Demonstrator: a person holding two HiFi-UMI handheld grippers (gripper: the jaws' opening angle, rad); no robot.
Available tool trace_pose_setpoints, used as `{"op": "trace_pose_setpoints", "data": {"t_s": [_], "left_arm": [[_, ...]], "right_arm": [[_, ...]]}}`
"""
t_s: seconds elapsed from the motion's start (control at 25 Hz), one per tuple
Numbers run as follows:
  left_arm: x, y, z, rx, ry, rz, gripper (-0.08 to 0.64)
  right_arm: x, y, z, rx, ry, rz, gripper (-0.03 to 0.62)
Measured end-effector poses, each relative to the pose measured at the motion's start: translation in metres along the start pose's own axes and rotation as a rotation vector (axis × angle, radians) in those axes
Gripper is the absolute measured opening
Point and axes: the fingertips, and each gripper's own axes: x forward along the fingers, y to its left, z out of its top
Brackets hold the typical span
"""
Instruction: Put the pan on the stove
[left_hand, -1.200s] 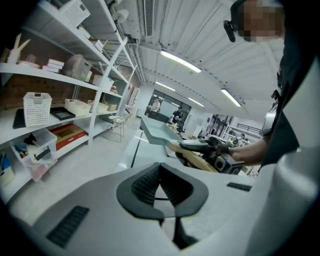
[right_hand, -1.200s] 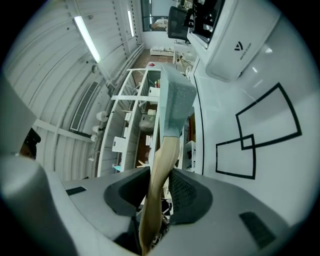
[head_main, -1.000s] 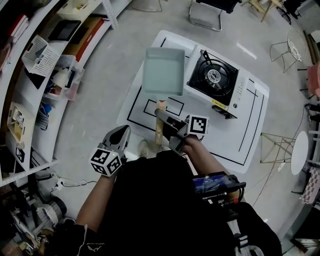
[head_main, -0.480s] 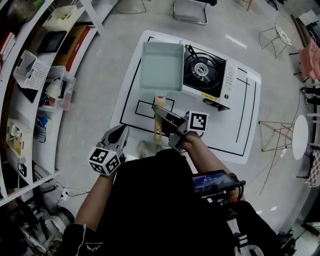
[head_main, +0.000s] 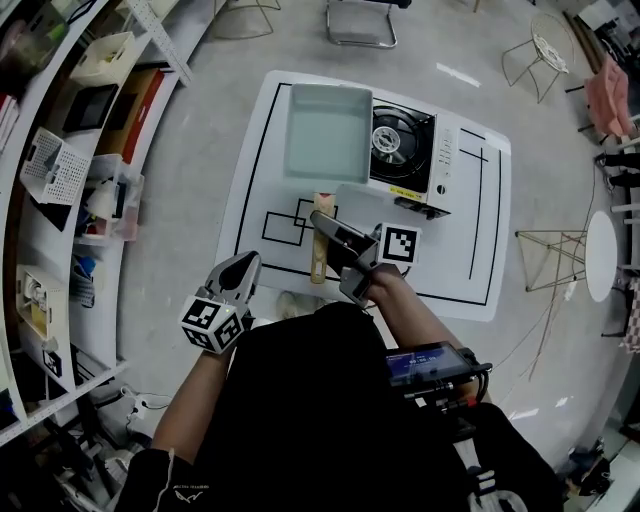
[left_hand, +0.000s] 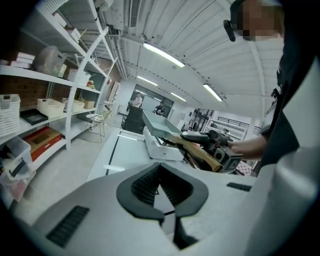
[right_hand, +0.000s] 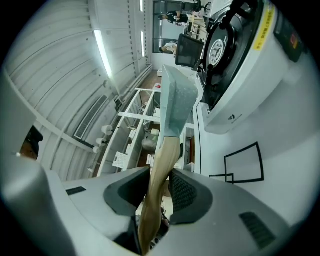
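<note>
A pale green rectangular pan (head_main: 325, 130) hangs in the air over the white mat (head_main: 262, 150), its right edge at the left side of the white gas stove (head_main: 405, 150). My right gripper (head_main: 330, 235) is shut on the pan's wooden handle (head_main: 319, 262). The right gripper view shows the handle (right_hand: 160, 170) squeezed between the pads, with the pan (right_hand: 177, 102) edge-on beside the stove (right_hand: 235, 60). My left gripper (head_main: 241, 265) hangs low at the left, away from the mat, shut and empty. The left gripper view (left_hand: 159, 172) takes in the pan (left_hand: 160, 124) and stove (left_hand: 162, 147) ahead.
Shelves (head_main: 60, 180) with baskets and boxes run along the left. Black rectangles (head_main: 290, 225) are drawn on the mat below the pan. A metal chair (head_main: 360, 20) stands beyond the mat; a wire stool (head_main: 550, 265) and a round white table (head_main: 602, 270) stand at the right.
The pan, held by my right gripper, has closed in on the stove from the left. The left gripper has kept its place at my side.
</note>
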Motion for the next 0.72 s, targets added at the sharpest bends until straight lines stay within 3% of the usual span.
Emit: {"op": "trace_pose_setpoints", "data": {"t_s": [0.72], "left_arm": [[0.042, -0.022, 0.004, 0.062, 0.069, -0.103, 0.009]], "right_arm": [[-0.044, -0.016, 0.049, -0.010, -0.137, -0.065, 0.138]]}}
